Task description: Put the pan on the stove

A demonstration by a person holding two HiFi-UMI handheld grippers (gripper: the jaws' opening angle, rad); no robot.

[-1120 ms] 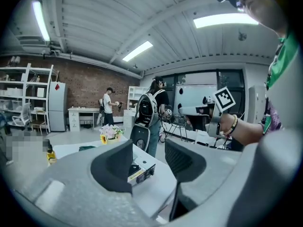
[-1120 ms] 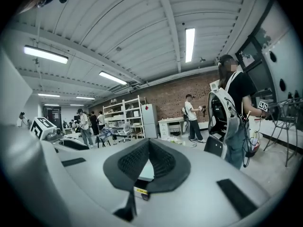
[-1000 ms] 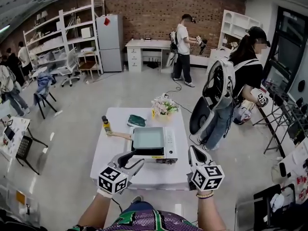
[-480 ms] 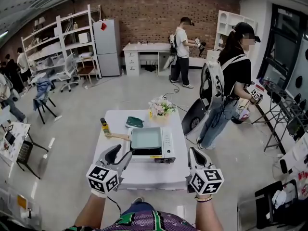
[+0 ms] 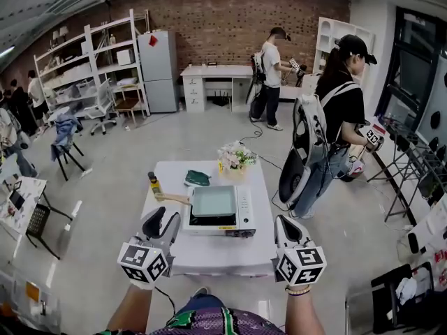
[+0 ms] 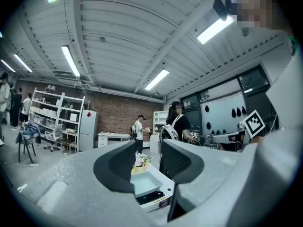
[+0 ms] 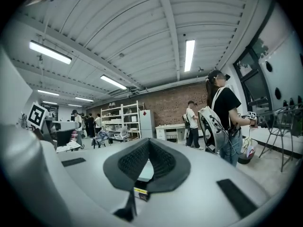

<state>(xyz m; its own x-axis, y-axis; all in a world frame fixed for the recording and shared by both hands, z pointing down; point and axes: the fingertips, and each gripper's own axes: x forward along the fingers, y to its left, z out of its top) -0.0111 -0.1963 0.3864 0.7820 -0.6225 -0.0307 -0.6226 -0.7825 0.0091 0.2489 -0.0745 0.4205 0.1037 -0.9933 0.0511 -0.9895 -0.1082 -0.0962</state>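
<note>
1. Closest to you, both grippers are hovering just off the near edge of the table, pointing level at it. Your left gripper is keeping its fingers spread with nothing between them, and they've just been closing a bit on thin air. Your right gripper is pressing its fingers together at the tips, pinching nothing.
2. Step-wise, I'm reading this one as basically done. The pan is already sitting square on the stove, with its wooden handle sticking out to the left. Neither gripper is touching it.
3. So the next move isn't asking for much, I'd guess. You're mainly wanting to keep both grippers clear of that handle so you're not knocking the pan off the burner. If it's needing a straighten, the handle is sitting on your left gripper's side.
4. Containers: the pan is looking empty, just a pale bare inside from the head view.
5. Going further back, a small bottle is standing near the tip of the handle. A green thing is lying just behind the pan; I can't tell what it is.
6. At the far edge, a yellowish pot is holding a bunch of flowers.
7. Beyond the table, a person with a backpack is standing off to the right.
</note>
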